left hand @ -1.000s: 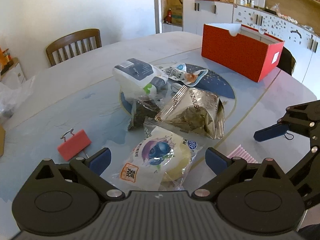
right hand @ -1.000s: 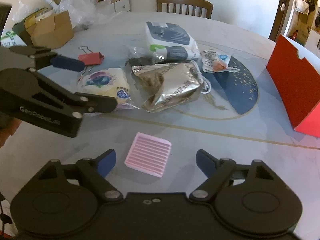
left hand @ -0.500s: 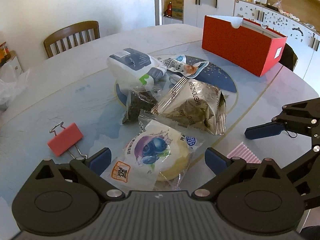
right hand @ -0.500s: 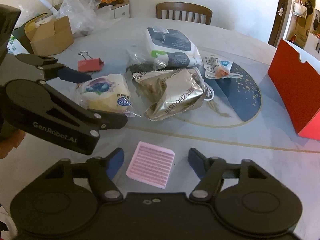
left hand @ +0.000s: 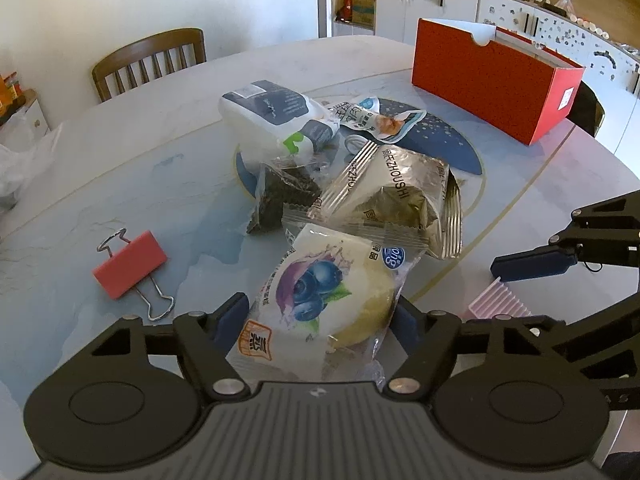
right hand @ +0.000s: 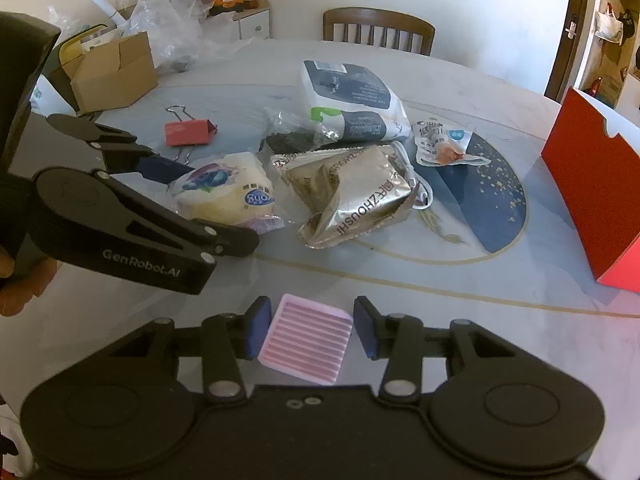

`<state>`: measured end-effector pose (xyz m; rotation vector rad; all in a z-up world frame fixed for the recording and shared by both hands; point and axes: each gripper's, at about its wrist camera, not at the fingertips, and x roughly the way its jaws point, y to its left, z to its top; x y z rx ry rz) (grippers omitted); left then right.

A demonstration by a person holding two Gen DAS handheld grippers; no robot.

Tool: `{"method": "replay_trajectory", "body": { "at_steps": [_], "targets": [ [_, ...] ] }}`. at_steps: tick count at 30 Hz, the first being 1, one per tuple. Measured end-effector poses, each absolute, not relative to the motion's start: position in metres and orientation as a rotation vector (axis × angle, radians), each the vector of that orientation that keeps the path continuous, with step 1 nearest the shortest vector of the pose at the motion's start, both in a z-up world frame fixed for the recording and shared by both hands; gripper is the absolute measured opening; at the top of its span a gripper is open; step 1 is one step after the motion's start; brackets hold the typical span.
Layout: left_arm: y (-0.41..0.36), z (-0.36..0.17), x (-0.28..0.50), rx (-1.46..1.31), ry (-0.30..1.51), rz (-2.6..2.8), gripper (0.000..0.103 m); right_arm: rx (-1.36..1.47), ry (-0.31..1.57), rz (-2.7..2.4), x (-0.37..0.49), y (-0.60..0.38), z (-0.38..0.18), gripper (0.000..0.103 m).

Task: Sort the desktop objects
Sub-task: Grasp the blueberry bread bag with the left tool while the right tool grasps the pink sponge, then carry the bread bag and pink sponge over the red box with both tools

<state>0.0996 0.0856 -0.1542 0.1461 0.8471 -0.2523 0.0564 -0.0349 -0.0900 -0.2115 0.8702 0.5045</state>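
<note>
Both my claws have just been closing. Right claw (right hand: 308, 330) straddles the pink ridged pad (right hand: 306, 338), left pad touching, right not yet: still released. Left claw (left hand: 320, 320) brackets the blueberry bun packet (left hand: 320, 300), grip uncertain; its long axis runs toward 1 o'clock. Red box (left hand: 492, 80) far at 1 o'clock on the surface (left hand: 120, 168).

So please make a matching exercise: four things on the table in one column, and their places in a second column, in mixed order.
Things:
1. blueberry bun packet
2. pink ridged pad
3. red binder clip
4. red box

Places:
A. far edge of the table, beyond the snack pile
B. between the right gripper fingers
C. alone on bare table, beside the left gripper
D. between the left gripper fingers

Pairs: 1-D, 2-B, 3-C, 4-A
</note>
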Motion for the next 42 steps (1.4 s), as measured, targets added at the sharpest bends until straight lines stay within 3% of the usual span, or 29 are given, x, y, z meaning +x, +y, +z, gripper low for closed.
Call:
{"method": "replay_trajectory", "body": {
  "at_steps": [6,12,26,42],
  "targets": [
    [0.083,-0.15,0.096,0.138,0.845,-0.242,0.059,-0.202,0.872,0.49,0.055,-0.044,-0.087,0.044],
    [0.081,-0.146,0.091,0.119,0.857,-0.226,0.053,-0.187,0.863,0.468,0.057,-0.056,-0.081,0.044],
    [0.076,-0.11,0.071,0.027,0.863,-0.203,0.053,-0.136,0.818,0.451,0.062,-0.087,-0.052,0.044],
    [0.013,-0.056,0.085,0.002,0.806,-0.226,0.053,-0.12,0.736,0.415,0.082,-0.137,-0.001,0.044]
  ]
}}
